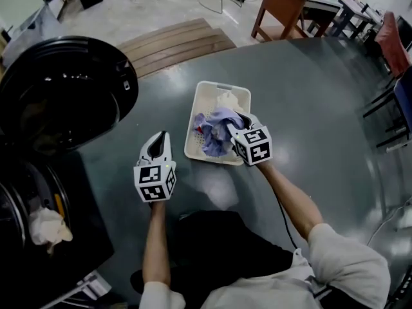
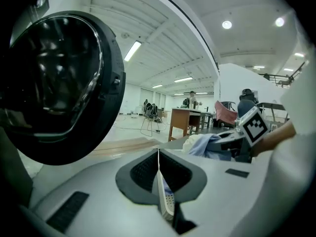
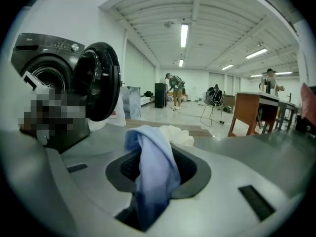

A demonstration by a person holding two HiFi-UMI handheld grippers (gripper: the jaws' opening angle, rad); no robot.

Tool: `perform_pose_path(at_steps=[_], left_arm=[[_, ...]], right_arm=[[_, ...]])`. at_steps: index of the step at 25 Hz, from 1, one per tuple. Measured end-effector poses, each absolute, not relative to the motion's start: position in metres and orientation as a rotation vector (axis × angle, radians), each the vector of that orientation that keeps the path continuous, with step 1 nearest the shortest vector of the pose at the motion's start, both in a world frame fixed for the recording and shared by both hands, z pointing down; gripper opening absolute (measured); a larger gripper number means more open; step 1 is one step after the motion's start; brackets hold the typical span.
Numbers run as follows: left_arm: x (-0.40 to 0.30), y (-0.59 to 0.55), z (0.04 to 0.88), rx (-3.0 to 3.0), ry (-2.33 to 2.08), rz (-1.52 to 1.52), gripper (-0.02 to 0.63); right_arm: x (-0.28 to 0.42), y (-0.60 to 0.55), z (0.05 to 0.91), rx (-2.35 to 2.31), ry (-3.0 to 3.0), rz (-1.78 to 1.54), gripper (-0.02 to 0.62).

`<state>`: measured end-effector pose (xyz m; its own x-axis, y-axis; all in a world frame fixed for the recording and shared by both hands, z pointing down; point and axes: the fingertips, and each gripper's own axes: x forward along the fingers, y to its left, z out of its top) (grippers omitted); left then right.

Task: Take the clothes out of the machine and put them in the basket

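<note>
In rect. basket (image 1: 195,136): crumpled blue cloth (image 1: 216,131)

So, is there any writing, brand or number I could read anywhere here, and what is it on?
No text can be read in any view.
On the washing machine control panel: small marks, too small to read.
On the left marker cube and right marker cube: black-and-white square patterns, no letters.
On the blue garment and basket: no print visible.
</note>
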<state>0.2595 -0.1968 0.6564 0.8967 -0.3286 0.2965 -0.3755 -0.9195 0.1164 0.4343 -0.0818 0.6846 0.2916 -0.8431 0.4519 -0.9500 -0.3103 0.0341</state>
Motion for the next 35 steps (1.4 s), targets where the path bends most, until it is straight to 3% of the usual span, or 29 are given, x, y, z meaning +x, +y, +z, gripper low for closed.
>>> perform_pose_path(at_steps=[11,23,31,35], left_arm=[[0.235,-0.198,0.695,2.823,-0.591,0.449,0.025],[0.198,-0.217,0.692,2.794,-0.687,0.452,0.025],[0.192,-0.219,0.686,2.772,-0.719,0.412,0.025],[0.19,-0.218,0.683,2.775,-0.721,0.405,0.025]], right_arm=[[0.42,-0.092,0.826,2.108,-1.507,0.791,0.127],[0.412,-0.077,0.894,1.894,-1.443,1.014,0.156],[0.416,-0.088,0.853,2.071,-1.467,0.846,0.328],[0.413,-0.089,0.818,2.126,-1.517,0.72,0.347]])
